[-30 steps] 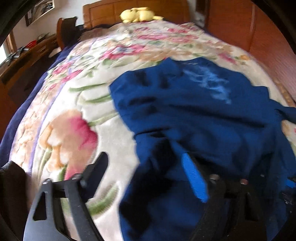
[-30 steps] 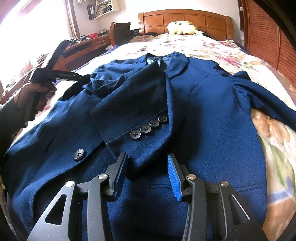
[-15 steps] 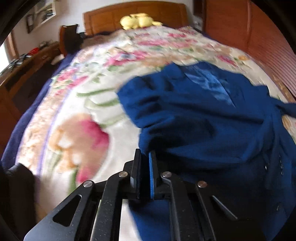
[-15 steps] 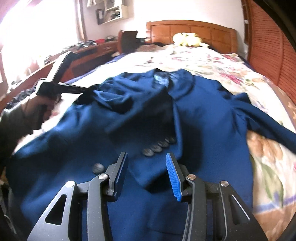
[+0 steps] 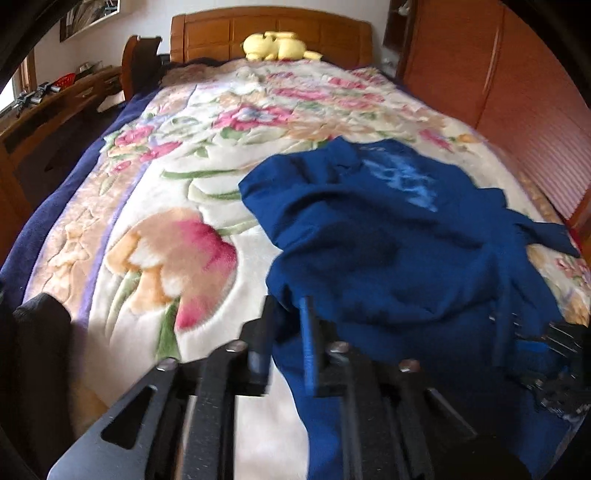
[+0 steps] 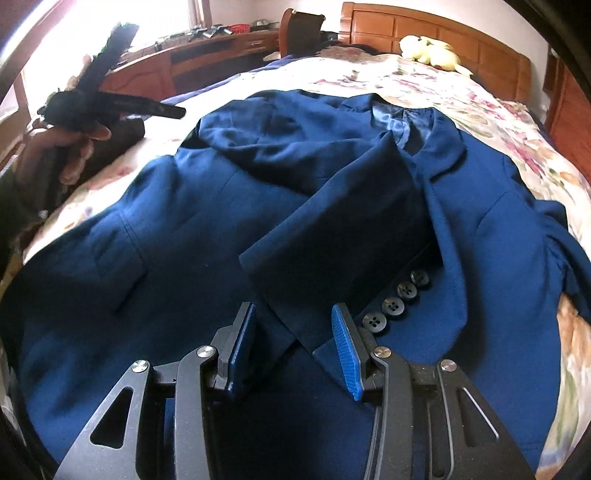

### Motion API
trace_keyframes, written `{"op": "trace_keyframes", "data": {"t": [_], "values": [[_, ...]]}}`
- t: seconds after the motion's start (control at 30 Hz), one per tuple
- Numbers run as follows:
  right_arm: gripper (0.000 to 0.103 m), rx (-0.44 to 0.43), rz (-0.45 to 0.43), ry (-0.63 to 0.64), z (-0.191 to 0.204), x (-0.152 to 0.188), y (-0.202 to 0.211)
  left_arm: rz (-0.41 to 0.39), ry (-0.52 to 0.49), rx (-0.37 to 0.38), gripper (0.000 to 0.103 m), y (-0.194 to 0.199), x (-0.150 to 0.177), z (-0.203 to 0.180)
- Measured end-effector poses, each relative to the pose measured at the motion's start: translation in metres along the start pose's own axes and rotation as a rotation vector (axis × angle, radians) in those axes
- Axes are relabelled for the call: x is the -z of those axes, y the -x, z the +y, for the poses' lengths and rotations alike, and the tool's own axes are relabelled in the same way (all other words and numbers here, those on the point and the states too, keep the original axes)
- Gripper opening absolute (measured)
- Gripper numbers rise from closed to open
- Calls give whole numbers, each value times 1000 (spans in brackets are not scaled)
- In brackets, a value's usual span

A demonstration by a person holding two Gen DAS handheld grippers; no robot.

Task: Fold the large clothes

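Left gripper (image 5: 286,332) reopened beside jacket (image 6: 280,221); floral bedspread (image 5: 177,206), wooden headboard (image 5: 229,31).

Jacket (image 6: 229,229): navy blue, lighter blue lining at collar; buttons (image 6: 395,307) dark grey. Blanket (image 5: 177,206) on bed: cream ground, pink and peach flowers, green stems, navy border. Headboard (image 5: 269,31): orange-brown wood. Plush toy (image 5: 277,46): pale yellow. Gripper fingers (image 6: 341,347): black, blue pads.

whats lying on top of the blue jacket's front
One sleeve is folded across the blue jacket, cuff buttons showing. Whatever the sleeve covers is hidden.
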State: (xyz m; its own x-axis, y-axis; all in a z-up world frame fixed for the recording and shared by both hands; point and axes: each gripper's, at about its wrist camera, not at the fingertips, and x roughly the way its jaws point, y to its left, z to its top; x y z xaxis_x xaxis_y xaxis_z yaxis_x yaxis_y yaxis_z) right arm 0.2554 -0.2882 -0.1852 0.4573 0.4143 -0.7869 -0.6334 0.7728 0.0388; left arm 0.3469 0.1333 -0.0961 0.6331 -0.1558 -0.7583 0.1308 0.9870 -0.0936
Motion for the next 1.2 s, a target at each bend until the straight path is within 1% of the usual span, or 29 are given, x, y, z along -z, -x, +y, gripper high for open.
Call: {"op": "trace_keyframes", "data": {"t": [0.03, 0.1, 0.13, 0.17, 0.27, 0.37, 0.43, 0.53, 0.67, 0.77, 0.9, 1.03, 1.1, 1.13, 1.17, 1.2], "values": [[43, 7, 1, 12, 3, -1, -1, -17, -1, 3, 26, 10, 4, -2], [18, 38, 0, 47, 8, 1, 0, -41, -4, 18, 28, 28, 12, -8], [9, 60, 4, 65, 9, 2, 0, -48, -5, 29, 28, 35, 15, -11], [3, 60, 2, 79, 10, 3, 2, -54, -8, 40, 29, 42, 19, -14], [2, 99, -20, 139, 14, 11, 20, -68, -28, 59, 29, 61, 33, -25], [2, 117, -62, 147, 9, 21, 51, -73, -51, 71, 30, 73, 45, -40], [2, 147, -84, 134, -1, 27, 71, -75, -55, 83, 30, 77, 52, -48], [2, 163, -110, 124, -14, 33, 97, -78, -59, 98, 30, 82, 62, -59], [2, 171, -141, 99, -25, 45, 120, -92, -82, 86, 30, 88, 74, -76], [2, 220, -166, 67, -25, 66, 142, -98, -76, 93, 30, 91, 83, -82], [2, 207, -174, -16, -31, 79, 147, -102, -60, 100, 30, 95, 93, -86], [4, 158, -148, -103, -38, 73, 133, -107, -54, 79, 30, 95, 100, -91], [9, 113, -138, -158, -47, 66, 122, -104, -51, 81, 30, 95, 104, -93], [14, 91, -127, -189, -52, 62, 114, -103, -55, 76, 30, 95, 106, -95], [21, 74, -111, -216, -57, 59, 107, -104, -60, 68, 30, 96, 108, -96], [24, 59, -91, -230, -59, 56, 98, -103, -69, 54, 30, 95, 110, -99]]}}
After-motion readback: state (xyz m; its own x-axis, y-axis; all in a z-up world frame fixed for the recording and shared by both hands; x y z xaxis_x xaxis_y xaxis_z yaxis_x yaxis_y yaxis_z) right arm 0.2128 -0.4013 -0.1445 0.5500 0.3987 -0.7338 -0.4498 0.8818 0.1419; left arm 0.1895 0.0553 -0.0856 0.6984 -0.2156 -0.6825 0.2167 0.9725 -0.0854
